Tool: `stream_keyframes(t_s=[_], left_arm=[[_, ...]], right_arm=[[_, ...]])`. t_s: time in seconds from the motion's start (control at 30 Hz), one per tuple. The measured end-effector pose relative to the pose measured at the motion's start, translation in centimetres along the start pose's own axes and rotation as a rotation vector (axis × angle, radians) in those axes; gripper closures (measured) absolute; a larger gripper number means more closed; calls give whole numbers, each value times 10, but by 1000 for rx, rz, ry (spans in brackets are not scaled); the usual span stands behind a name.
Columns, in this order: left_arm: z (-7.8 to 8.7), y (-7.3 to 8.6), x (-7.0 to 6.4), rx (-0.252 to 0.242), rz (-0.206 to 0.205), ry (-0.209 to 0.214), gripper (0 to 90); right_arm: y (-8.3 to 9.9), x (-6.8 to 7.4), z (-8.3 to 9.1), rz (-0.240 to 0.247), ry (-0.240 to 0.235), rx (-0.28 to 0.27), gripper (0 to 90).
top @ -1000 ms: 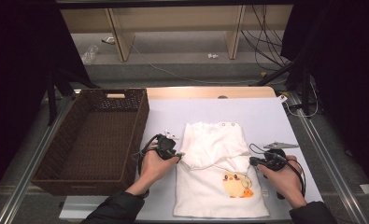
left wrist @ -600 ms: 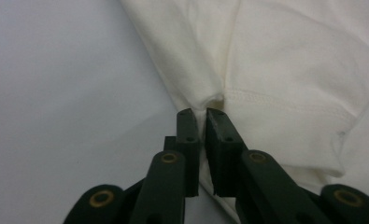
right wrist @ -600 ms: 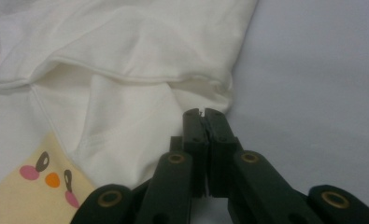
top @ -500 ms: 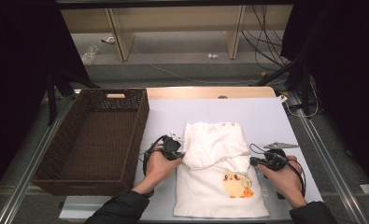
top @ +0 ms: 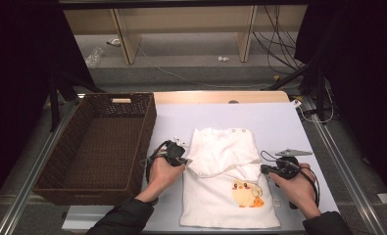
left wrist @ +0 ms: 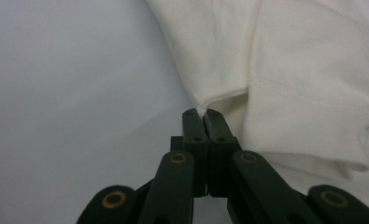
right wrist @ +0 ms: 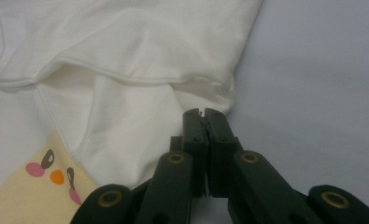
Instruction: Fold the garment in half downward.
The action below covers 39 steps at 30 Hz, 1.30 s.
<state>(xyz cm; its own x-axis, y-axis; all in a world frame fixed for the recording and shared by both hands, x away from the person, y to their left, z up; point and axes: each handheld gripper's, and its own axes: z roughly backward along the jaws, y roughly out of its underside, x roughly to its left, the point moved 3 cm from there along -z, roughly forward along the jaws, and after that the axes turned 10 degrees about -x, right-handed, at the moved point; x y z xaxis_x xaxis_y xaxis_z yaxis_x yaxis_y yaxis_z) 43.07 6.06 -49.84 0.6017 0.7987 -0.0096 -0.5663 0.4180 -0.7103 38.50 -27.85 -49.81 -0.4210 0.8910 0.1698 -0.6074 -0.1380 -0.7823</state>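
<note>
A white baby garment [top: 225,156] with a yellow chick print [top: 245,193] lies on the white table [top: 279,122], its upper half folded down over the lower half. My left gripper [top: 187,160] sits at the fold's left edge. In the left gripper view, the left gripper [left wrist: 202,112] is shut, with the corner of the cloth [left wrist: 303,70] running into its tips. My right gripper [top: 262,169] sits at the fold's right edge. In the right gripper view, the right gripper [right wrist: 202,111] is shut against the cloth's corner [right wrist: 149,46], beside the chick print [right wrist: 46,182].
A dark wicker basket [top: 98,147] stands at the left of the table, close to my left hand. Bare table surface lies beyond the garment and to its right. Cables and shelf legs are on the floor behind the table.
My left hand has slid a little right and toward me along the garment's left edge. The right hand and the fold look the same.
</note>
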Motion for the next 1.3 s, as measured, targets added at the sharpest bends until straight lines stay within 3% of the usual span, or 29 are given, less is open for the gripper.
stream_keyframes(t_s=[0.13,0.3,0.47,0.63,0.83,1.0,1.13,1.3], left_arm=[[0,0,5,-7,6,-14,886],[0,1,1,-14,-5,4,879],[5,0,1,-44,10,18,855],[16,-8,0,-90,-7,21,727],[19,-22,-2,-180,3,50,493],[15,-30,-3,-223,11,60,330],[11,-35,-2,-245,17,64,272],[8,-37,0,-256,32,62,242]], right_arm=[[0,2,-1,1,-7,2,888],[-1,0,-2,3,-3,2,887],[0,-2,-2,9,9,8,887],[-2,-4,0,20,6,0,857],[-11,-16,4,28,43,-76,703],[-19,-21,-1,30,26,-114,561],[-27,-21,-7,37,8,-124,494],[-35,-20,-13,47,3,-134,473]])
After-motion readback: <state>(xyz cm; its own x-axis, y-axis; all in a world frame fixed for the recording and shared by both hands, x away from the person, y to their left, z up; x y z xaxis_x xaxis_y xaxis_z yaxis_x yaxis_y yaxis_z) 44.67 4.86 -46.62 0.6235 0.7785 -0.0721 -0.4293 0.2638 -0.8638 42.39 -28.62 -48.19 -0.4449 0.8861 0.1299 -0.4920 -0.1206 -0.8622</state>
